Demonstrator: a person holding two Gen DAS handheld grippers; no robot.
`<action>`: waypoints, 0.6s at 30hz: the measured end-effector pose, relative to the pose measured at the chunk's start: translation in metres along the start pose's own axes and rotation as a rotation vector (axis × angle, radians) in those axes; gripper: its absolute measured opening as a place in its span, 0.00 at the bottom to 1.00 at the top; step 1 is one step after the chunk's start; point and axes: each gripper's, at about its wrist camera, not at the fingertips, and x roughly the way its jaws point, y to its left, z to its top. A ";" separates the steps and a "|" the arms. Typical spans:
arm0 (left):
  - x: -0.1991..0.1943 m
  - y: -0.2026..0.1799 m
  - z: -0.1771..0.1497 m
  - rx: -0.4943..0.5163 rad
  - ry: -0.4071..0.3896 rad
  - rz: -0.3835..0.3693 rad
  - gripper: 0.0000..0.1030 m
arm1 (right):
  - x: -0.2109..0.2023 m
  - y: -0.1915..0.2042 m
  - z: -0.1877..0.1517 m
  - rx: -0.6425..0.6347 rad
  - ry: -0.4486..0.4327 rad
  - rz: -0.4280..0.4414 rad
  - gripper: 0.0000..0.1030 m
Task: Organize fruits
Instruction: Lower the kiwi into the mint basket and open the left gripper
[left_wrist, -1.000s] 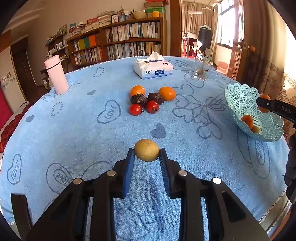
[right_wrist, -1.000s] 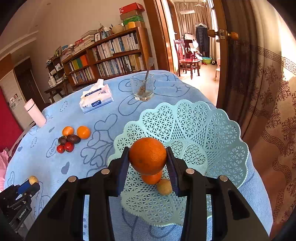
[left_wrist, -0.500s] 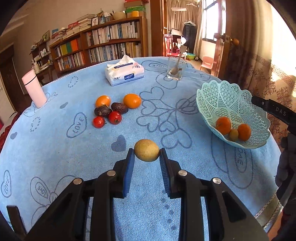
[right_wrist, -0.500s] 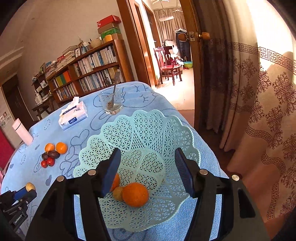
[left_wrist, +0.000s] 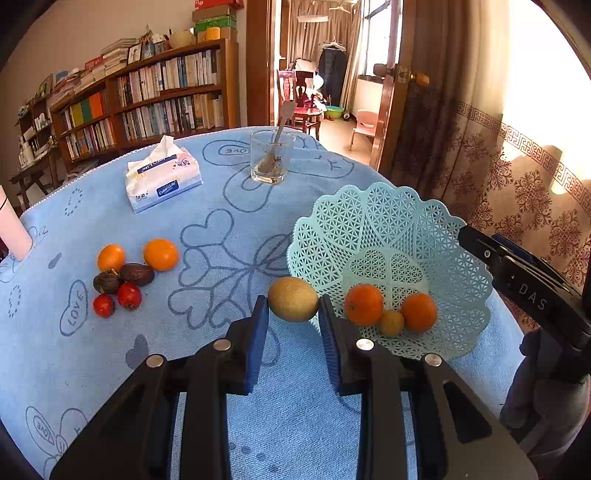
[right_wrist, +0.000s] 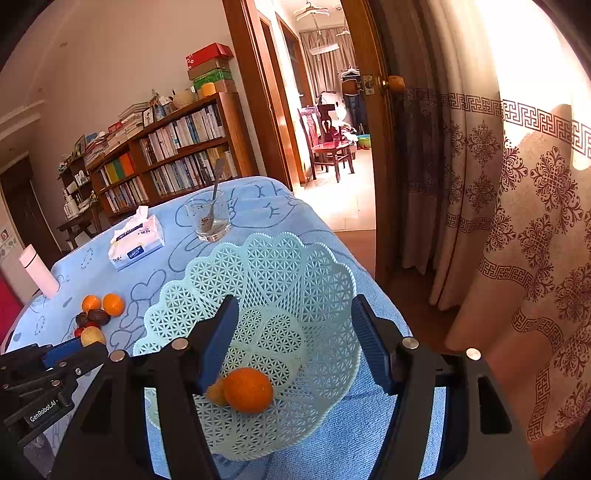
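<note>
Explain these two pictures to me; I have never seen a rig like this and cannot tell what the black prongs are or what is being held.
There is no robot arm: a person holds a two-finger gripper in each hand, and a fisheye camera on each looks along its fingers.

The left camera's picture shows the left gripper shut on a yellowish round fruit, beside the mint lattice basket. The right camera's picture shows the right gripper open and empty above that basket.

In the basket lie two oranges and a small brownish fruit. On the blue tablecloth lie two more oranges, two dark fruits and two small red ones, plus a tissue pack and a glass with a spoon.
</note>
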 end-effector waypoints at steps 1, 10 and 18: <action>0.004 -0.003 0.003 0.002 0.005 -0.012 0.27 | 0.000 0.000 0.001 -0.003 -0.005 -0.009 0.65; 0.033 -0.035 0.024 0.042 0.027 -0.079 0.28 | -0.005 -0.003 0.003 -0.040 -0.047 -0.083 0.71; 0.033 -0.044 0.030 0.046 -0.002 -0.087 0.58 | -0.007 -0.009 0.004 -0.030 -0.057 -0.101 0.77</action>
